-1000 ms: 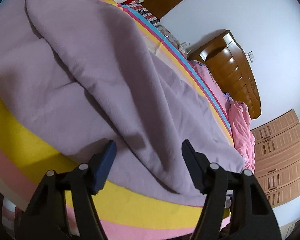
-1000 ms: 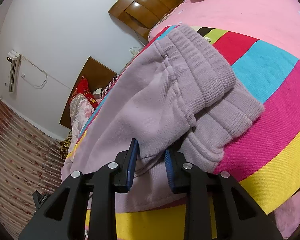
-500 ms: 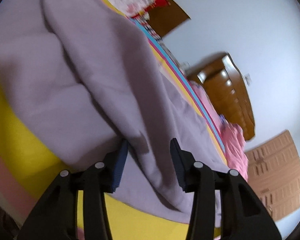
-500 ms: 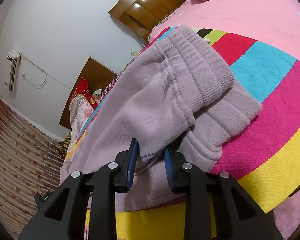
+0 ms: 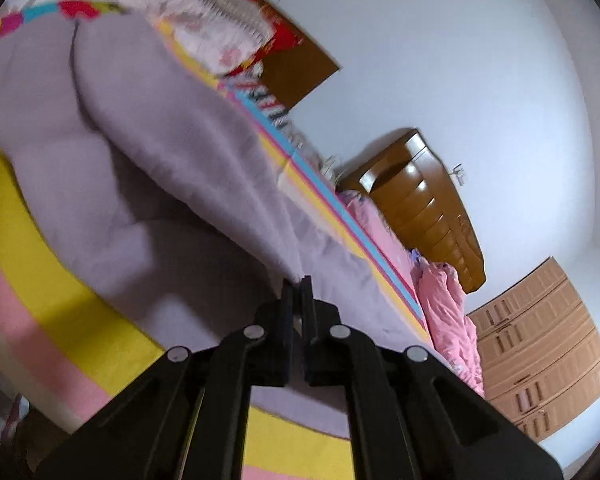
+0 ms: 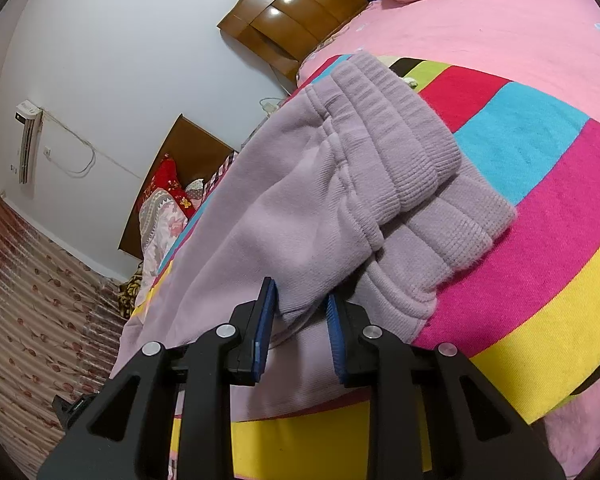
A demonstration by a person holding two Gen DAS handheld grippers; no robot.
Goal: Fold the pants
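Note:
Lilac fleece pants (image 5: 148, 152) lie spread across a bed with a striped blanket (image 5: 44, 280). In the left wrist view my left gripper (image 5: 297, 285) is shut on a fold of the upper pant leg and pulls the cloth up into a taut ridge. In the right wrist view the pants (image 6: 284, 200) end in two ribbed cuffs (image 6: 416, 168), one lying on the other. My right gripper (image 6: 300, 300) is shut on a thick edge of the upper leg just behind the cuffs.
A wooden headboard (image 5: 424, 204) and a pink quilt (image 5: 448, 312) stand at the far end of the bed. Patterned pillows (image 6: 160, 216) lie by a second brown board (image 6: 168, 176). Wooden drawers (image 5: 540, 360) line the wall. A flowered curtain (image 6: 28, 320) hangs at the left.
My left gripper's jaws have closed from wide open onto the pant fold and lifted it, and its view has tilted upward. The right gripper has kept its hold without moving.

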